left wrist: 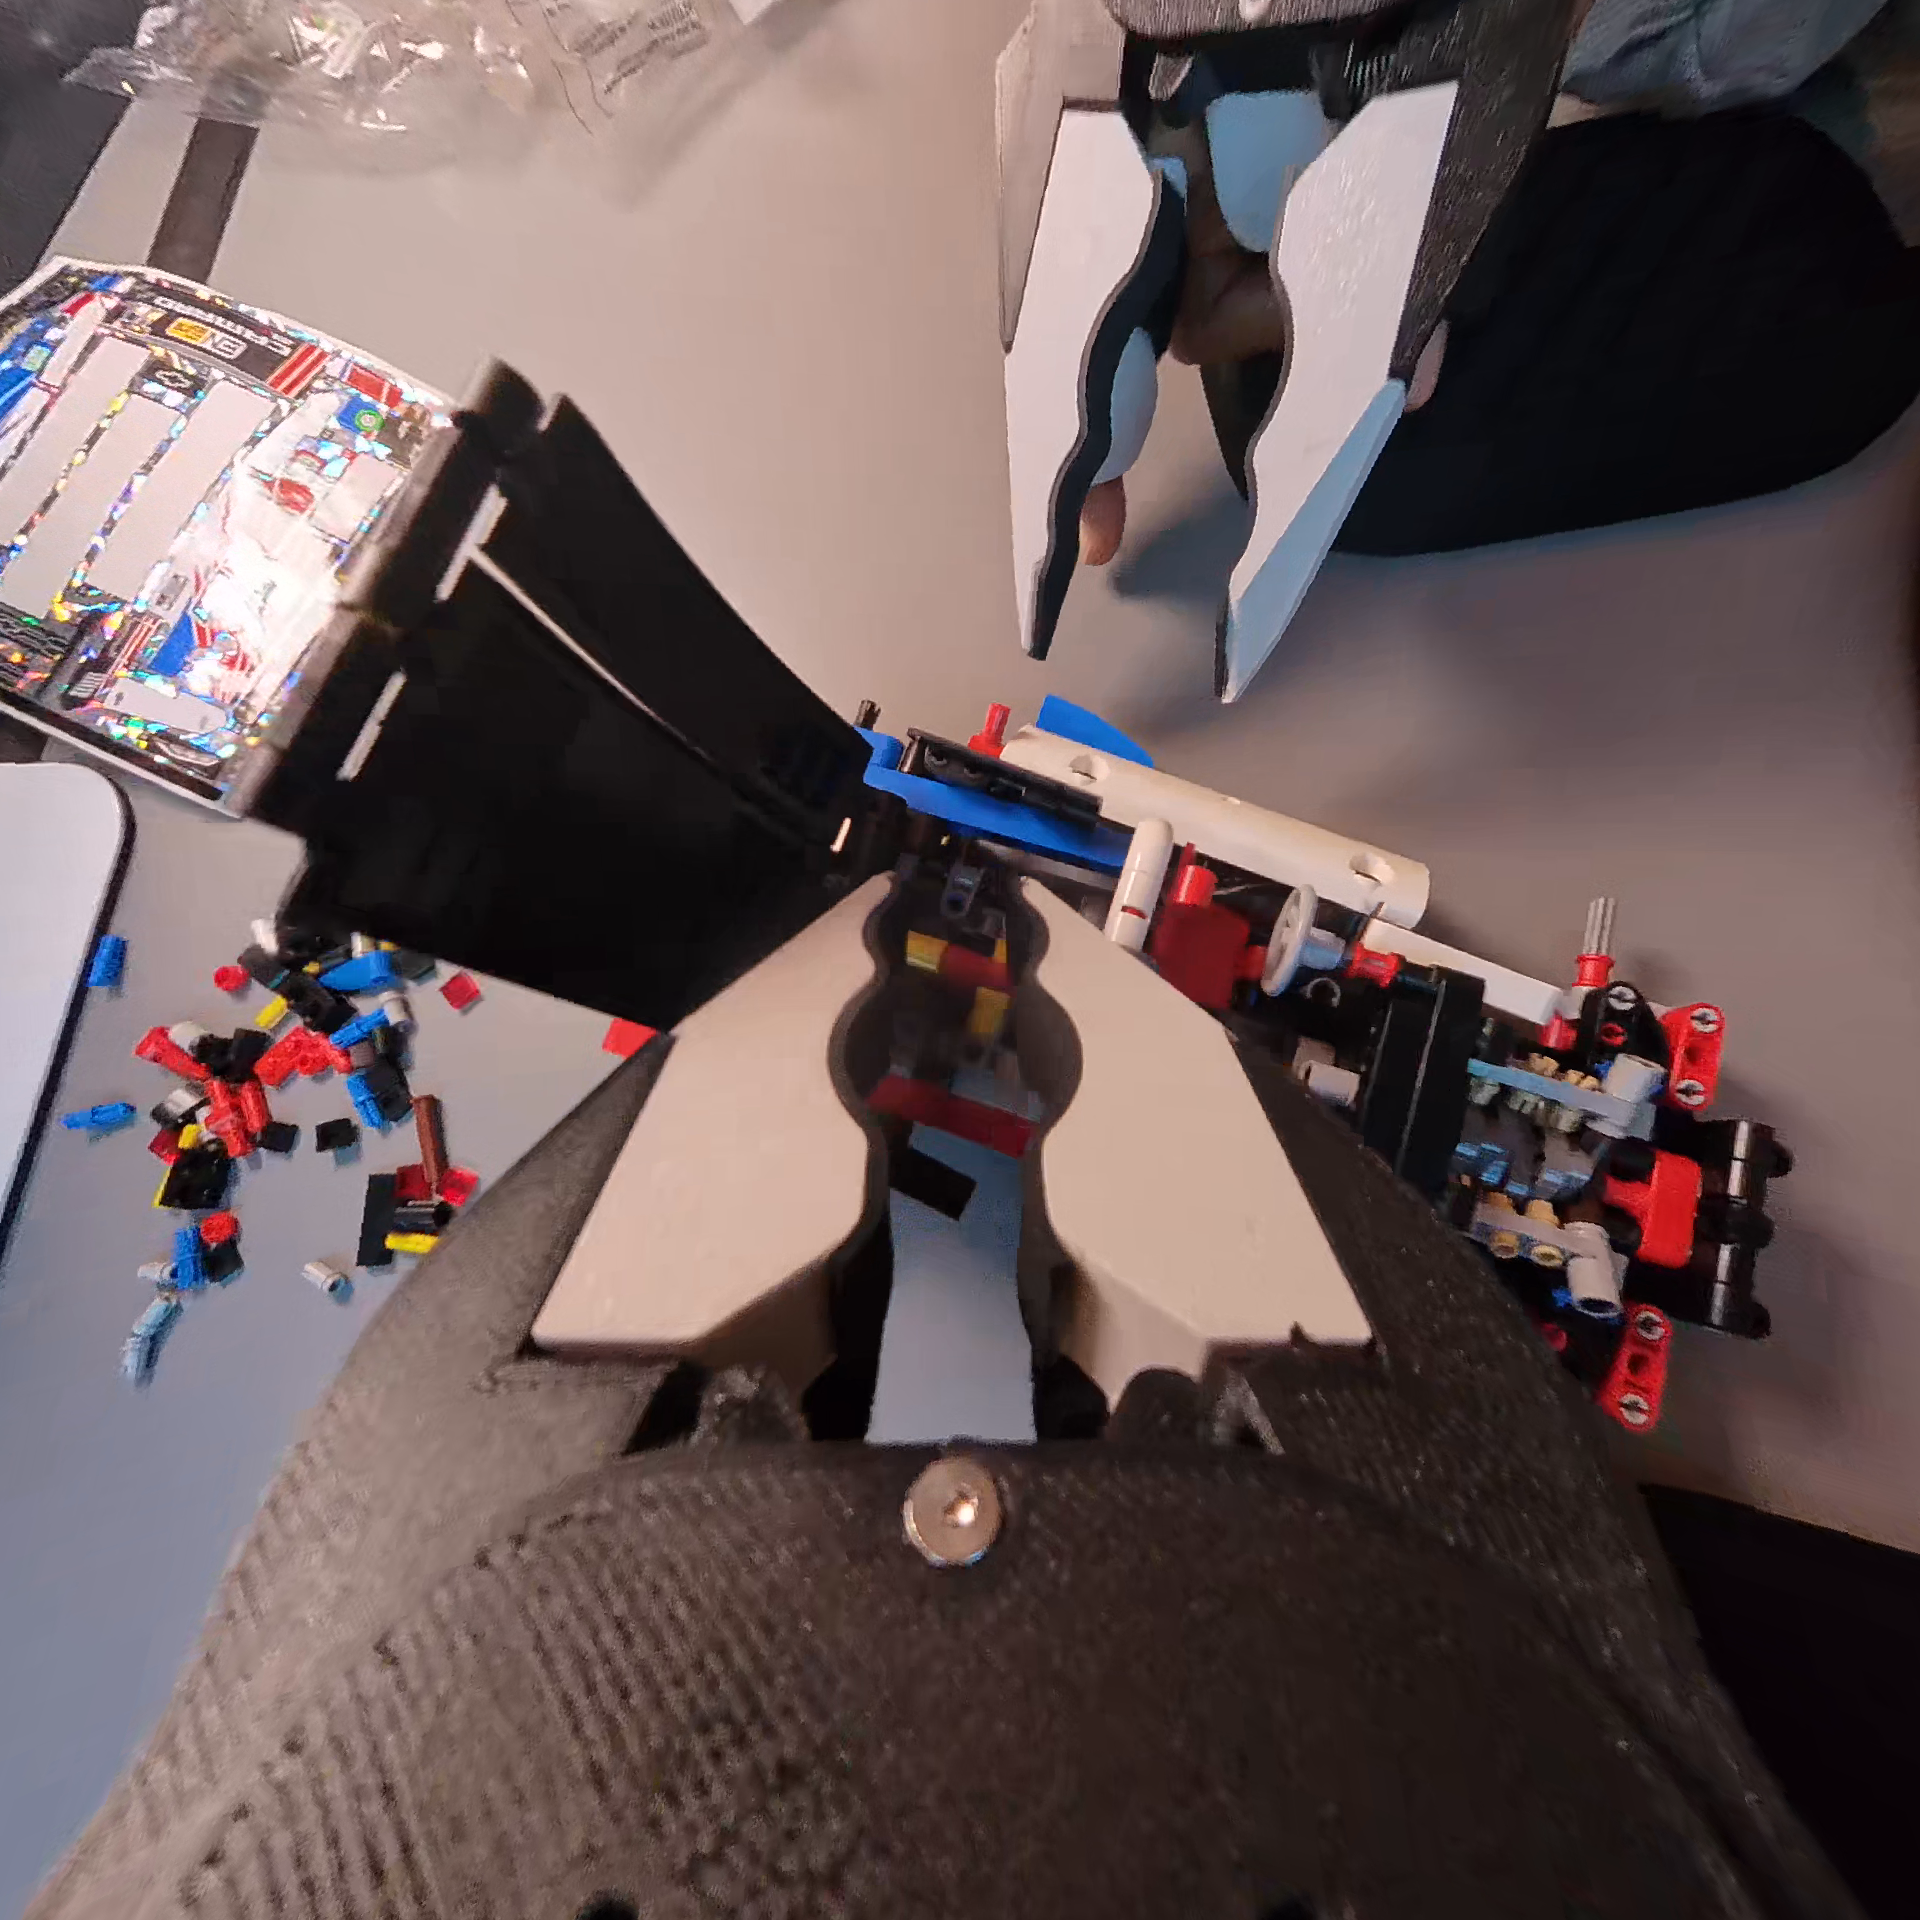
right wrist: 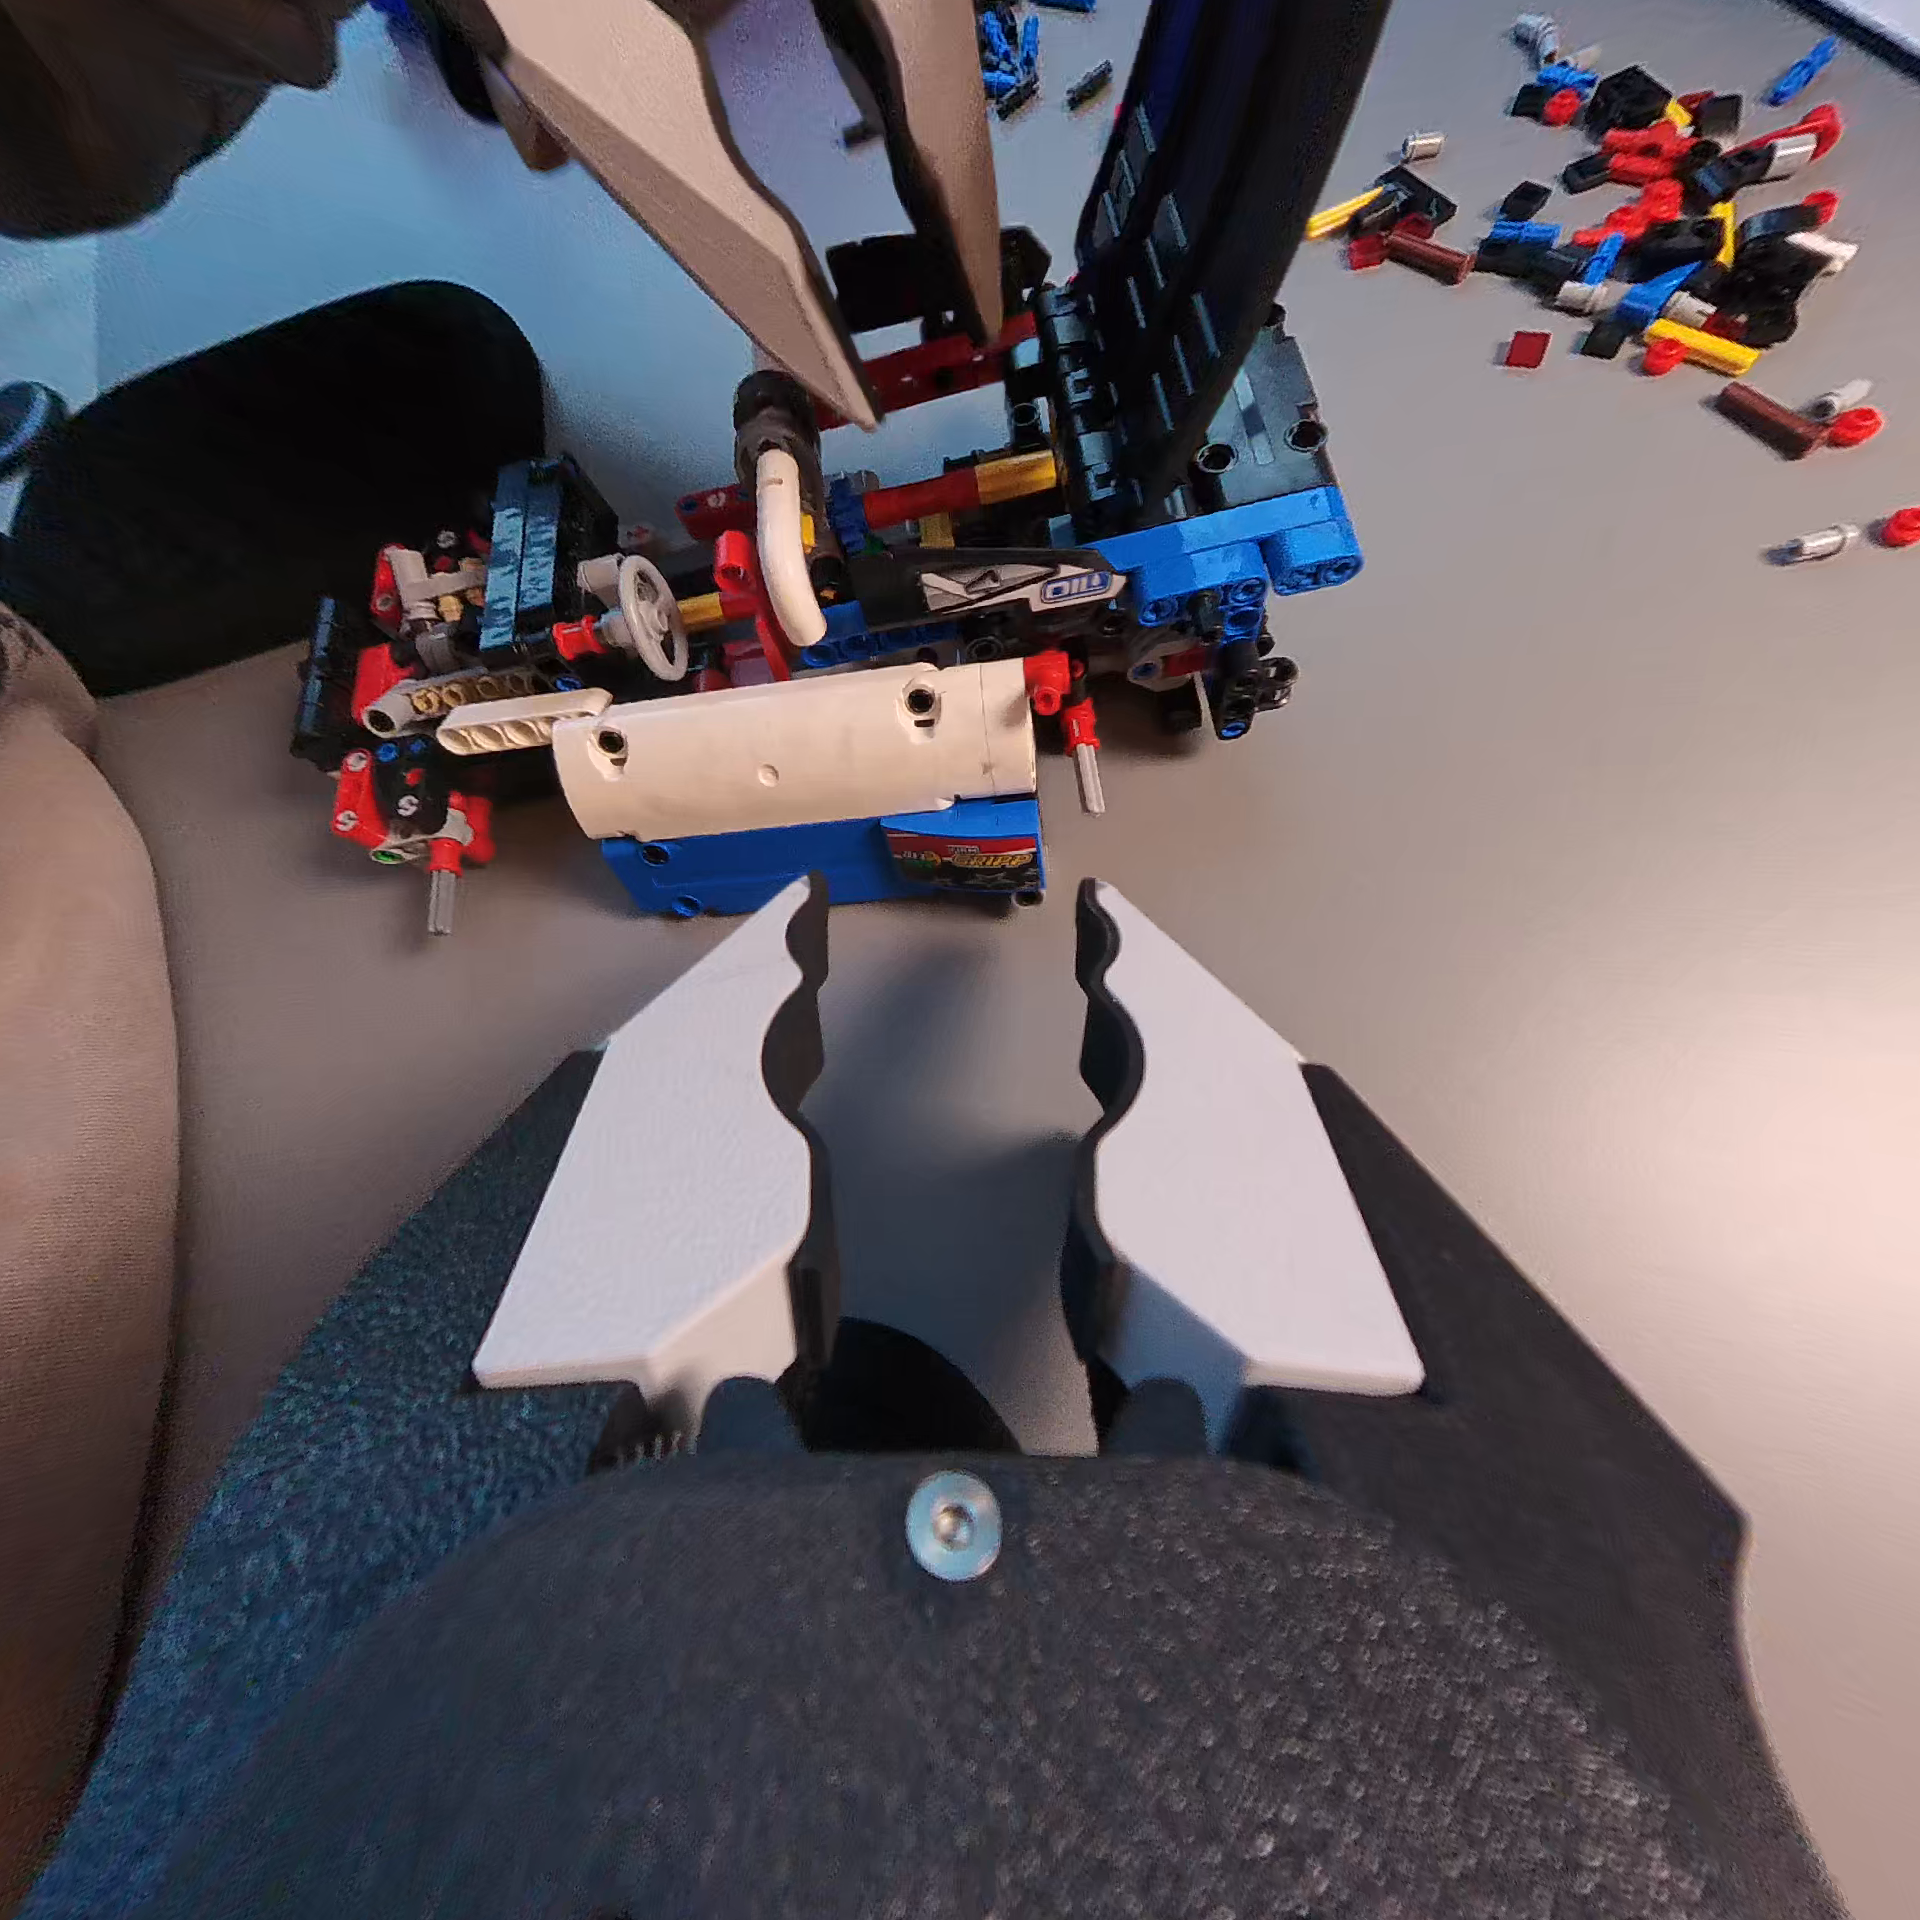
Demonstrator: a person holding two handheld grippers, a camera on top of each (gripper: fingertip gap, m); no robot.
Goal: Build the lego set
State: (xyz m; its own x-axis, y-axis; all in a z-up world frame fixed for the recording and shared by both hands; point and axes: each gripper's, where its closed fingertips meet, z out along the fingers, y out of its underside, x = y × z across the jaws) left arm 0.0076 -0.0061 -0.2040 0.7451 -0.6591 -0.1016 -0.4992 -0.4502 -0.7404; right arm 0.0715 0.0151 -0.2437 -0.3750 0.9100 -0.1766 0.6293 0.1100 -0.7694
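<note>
A half-built lego car (left wrist: 1226, 935) lies on the grey table, with a white side panel (right wrist: 790, 758), blue panels, red and yellow beams and a steering wheel (right wrist: 649, 613). A large black panel (left wrist: 571, 727) stands raised at one end; it also shows in the right wrist view (right wrist: 1195, 260). My left gripper (left wrist: 958, 883) is closed on the car's inner frame around the red and yellow beams; it shows from above in the right wrist view (right wrist: 925, 374). My right gripper (right wrist: 951, 894) is open and empty, just short of the white panel; it also shows in the left wrist view (left wrist: 1132, 665).
A pile of loose red, blue, black and yellow parts (left wrist: 281, 1091) lies beside the car, also seen in the right wrist view (right wrist: 1662, 229). A shiny sticker sheet (left wrist: 177, 520) and clear bags (left wrist: 364, 62) lie farther off. A dark rounded object (right wrist: 260, 488) sits by the car's front. About 8 cm separates my left fingertips from my right. The left tips stand about 20 cm off the dark rounded object (right wrist: 260, 488).
</note>
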